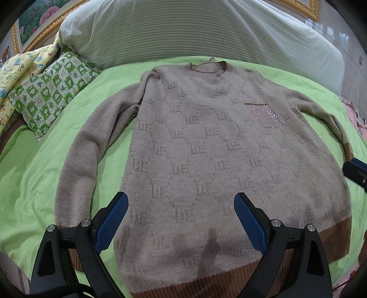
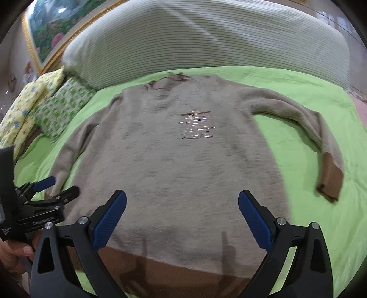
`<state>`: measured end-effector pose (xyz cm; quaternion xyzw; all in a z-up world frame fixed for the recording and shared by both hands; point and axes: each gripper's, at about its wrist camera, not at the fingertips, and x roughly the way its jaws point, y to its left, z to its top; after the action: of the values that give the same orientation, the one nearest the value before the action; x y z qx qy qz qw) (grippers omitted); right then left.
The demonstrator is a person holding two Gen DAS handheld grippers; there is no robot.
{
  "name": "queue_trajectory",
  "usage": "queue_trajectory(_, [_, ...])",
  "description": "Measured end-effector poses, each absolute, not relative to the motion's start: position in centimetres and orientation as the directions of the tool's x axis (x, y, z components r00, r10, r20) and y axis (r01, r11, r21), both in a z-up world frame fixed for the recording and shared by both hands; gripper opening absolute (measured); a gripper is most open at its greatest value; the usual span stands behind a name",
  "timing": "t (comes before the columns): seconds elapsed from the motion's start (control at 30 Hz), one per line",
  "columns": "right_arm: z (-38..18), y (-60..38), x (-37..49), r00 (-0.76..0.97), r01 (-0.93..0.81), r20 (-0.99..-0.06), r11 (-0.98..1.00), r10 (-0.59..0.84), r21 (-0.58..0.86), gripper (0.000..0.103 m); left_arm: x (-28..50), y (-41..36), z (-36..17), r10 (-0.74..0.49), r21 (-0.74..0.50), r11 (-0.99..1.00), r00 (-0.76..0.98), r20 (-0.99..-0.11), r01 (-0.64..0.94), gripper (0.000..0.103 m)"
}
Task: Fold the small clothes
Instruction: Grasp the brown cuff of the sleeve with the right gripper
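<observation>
The sweater [image 1: 229,149] is a fuzzy, matt knit, with ribbed knit at the hem [image 1: 229,282] and collar [image 1: 206,68] and a glittering sequin patch [image 1: 263,114] on the chest. The sheet [image 1: 41,172] under it is thin, slightly creased, matt cloth. The pillow [image 1: 195,29] has a finely ribbed cover; the small cushion [image 1: 50,96] is printed cotton-like cloth. The gripper fingers [image 1: 112,222] are matt black plastic with grainy blue pads and shiny metal pins. The picture frame [image 1: 41,34] looks glossy gold.

Bed sheet [image 1: 110,96]: bright green, covering the bed.
Striped pillow [image 1: 183,29]: large, pale, at the head of the bed.
Checked cushion [image 1: 50,94]: green and white, left of the pillow.
Yellow quilt [image 1: 25,66]: patterned, beside the cushion.
Framed picture [image 1: 39,20]: flowers, gold frame, on the wall.
</observation>
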<state>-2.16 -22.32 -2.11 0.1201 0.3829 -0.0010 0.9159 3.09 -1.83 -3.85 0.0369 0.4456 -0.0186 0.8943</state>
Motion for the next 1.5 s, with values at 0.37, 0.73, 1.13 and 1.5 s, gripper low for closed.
queue_trajectory(0.37, [-2.5,-37.0,-1.9,0.644,0.461,-0.733,0.875,-0.218,0.145,0.097,9.3,-2.5,-3.9,-0.012,0.019,0.999,0.579,-0.815,0.046,0.094])
queue_trajectory(0.73, [-7.6,-43.5,1.4,0.434,0.552,-0.86,0.833,-0.268,0.019,0.036,17.4,-4.6,-5.8,-0.037,0.001,0.998,0.534,-0.845,0.07,0.094])
queue_trajectory(1.13, [5.2,-34.9,8.2,0.722,0.22,-0.691,0.932,0.043,0.288,0.006,19.8,-1.8,-6.5,-0.078,-0.098,0.995,0.519,-0.851,-0.01,0.094])
queue_trajectory(1.5, [7.0,-18.1,21.7,0.652,-0.204,-0.577,0.846,0.492,0.492,0.045,21.0,1.3,-5.2,-0.166,-0.242,0.967,0.528,-0.833,-0.077,0.094])
